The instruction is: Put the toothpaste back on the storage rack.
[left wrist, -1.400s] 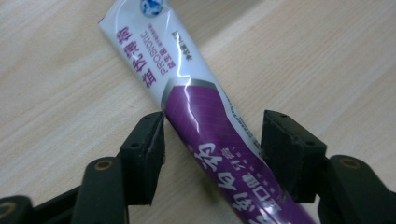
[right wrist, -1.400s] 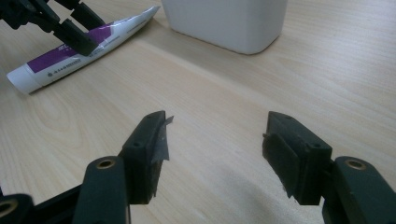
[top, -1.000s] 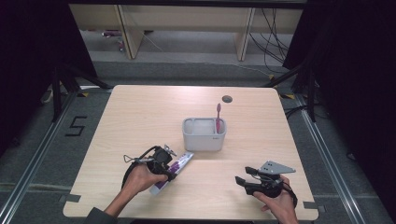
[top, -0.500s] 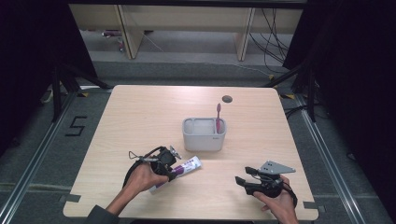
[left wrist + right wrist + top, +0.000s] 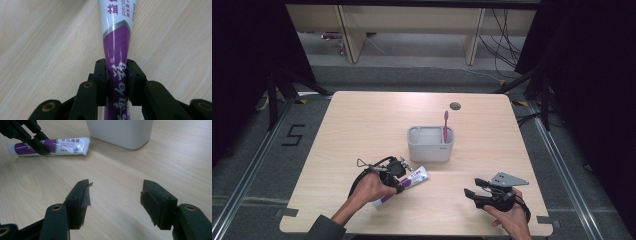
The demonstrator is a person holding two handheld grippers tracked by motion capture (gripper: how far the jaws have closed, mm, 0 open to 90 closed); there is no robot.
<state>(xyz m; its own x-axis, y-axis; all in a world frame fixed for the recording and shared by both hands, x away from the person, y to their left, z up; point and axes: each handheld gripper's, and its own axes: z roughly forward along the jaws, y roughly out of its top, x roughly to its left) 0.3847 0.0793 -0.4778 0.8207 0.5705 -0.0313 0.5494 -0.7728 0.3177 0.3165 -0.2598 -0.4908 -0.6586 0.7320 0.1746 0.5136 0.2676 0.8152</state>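
Tube point(image 5: 117, 47) gripped by left gripper point(image 5: 117, 75), jaws just closed on it.
White and purple; its cap end is cut off. Right gripper point(image 5: 115, 195) is held wide, empty.

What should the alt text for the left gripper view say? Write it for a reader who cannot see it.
Two black jaws of the left tool pinch the purple part of a purple-and-white toothpaste tube. The tube lies on a light wooden table and runs away toward the top of the view.
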